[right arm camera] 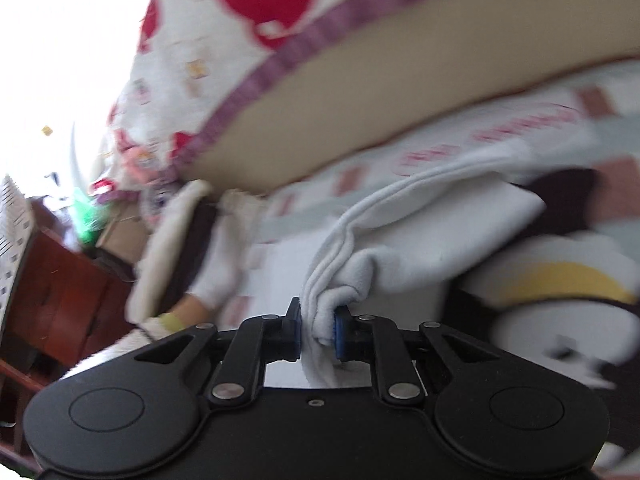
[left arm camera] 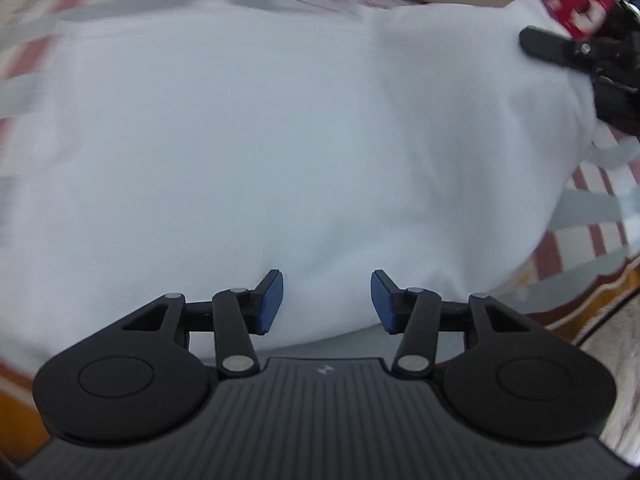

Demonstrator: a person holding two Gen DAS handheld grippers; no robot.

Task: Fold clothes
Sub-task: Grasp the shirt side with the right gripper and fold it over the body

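A white garment (left arm camera: 260, 140) lies spread over the checked bed sheet (left arm camera: 592, 208) and fills most of the left wrist view. My left gripper (left arm camera: 327, 300) hovers over its near edge, open, the blue pads apart and no cloth pinched between them. At the far right corner of the garment my right gripper (left arm camera: 560, 46) holds the cloth. In the right wrist view that right gripper (right arm camera: 318, 328) is shut on a bunched hem of the white garment (right arm camera: 400, 240), which trails away from the pads, lifted off the sheet.
A blanket with red figures and a purple border (right arm camera: 280, 20) lies heaped at the back of the bed. A black, white and yellow plush thing (right arm camera: 560, 280) sits to the right. A gloved hand (right arm camera: 216, 272) and red-brown wooden furniture (right arm camera: 60, 280) are at the left.
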